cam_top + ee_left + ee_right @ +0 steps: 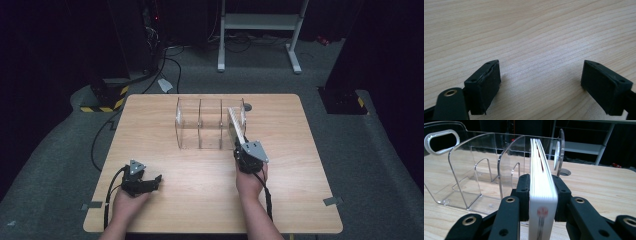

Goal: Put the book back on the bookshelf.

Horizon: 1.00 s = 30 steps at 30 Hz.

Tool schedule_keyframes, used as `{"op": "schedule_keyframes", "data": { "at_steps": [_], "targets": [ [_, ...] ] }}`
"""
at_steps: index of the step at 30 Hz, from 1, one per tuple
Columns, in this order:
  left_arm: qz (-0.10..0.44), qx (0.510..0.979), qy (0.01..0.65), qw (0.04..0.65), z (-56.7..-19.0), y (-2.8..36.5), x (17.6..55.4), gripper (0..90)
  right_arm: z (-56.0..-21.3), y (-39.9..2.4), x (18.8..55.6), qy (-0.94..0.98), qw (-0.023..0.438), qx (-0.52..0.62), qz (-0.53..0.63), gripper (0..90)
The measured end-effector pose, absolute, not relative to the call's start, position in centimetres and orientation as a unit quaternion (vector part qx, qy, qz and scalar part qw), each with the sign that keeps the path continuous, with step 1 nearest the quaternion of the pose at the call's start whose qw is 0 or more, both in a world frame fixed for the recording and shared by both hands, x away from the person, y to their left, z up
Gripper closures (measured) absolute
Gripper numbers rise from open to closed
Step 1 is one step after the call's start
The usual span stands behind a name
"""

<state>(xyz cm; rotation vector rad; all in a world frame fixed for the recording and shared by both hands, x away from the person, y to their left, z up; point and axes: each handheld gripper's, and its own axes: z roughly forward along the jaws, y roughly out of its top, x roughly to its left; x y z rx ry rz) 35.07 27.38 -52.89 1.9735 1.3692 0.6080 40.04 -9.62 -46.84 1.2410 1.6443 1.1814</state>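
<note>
A clear acrylic rack [200, 125] with three compartments stands at the middle of the wooden table [150, 120]. My right gripper [243, 145] is shut on a thin white book [236, 125], held on edge with its far end in the rack's rightmost compartment. In the right gripper view the white book [541, 182] sits clamped between the two black pads, next to the rack's clear dividers [506, 165]. My left gripper [156, 180] rests open near the table's front left. In the left gripper view its jaws stand wide apart over bare wood, the left gripper [540, 82] holding nothing.
A round hole [248, 107] sits in the table behind the rack. Beyond the table stand a white metal frame [260, 30] and dark equipment with hazard-striped feet [102, 100]. Grey tape marks [332, 201] lie near the table's front corners.
</note>
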Motion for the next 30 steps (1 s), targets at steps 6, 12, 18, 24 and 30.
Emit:
{"op": "schedule_keyframes", "data": {
  "at_steps": [6, 12, 18, 24, 30],
  "targets": [
    [0.232, 0.752, 0.523, 0.328, -52.9, 27.4, 35.0, 16.3, -46.5, -9.4, 39.8, 0.651, 0.370, 0.484, 0.452, 71.6],
    [0.233, 0.752, 0.523, 0.327, -52.9, 27.4, 35.0, 16.3, -46.4, -9.2, 39.7, 0.662, 0.378, 0.476, 0.440, 75.2],
    [0.233, 0.751, 0.523, 0.328, -52.9, 27.4, 35.0, 16.3, -45.9, -8.8, 40.1, 0.656, 0.379, 0.477, 0.446, 75.5],
    [0.233, 0.751, 0.524, 0.328, -52.9, 27.4, 35.1, 16.2, -45.0, -8.8, 40.3, 0.647, 0.393, 0.476, 0.448, 75.6],
    [0.232, 0.751, 0.524, 0.327, -52.9, 27.4, 35.1, 16.2, -45.0, -8.6, 41.5, 0.639, 0.397, 0.486, 0.444, 75.6]
  ]
}}
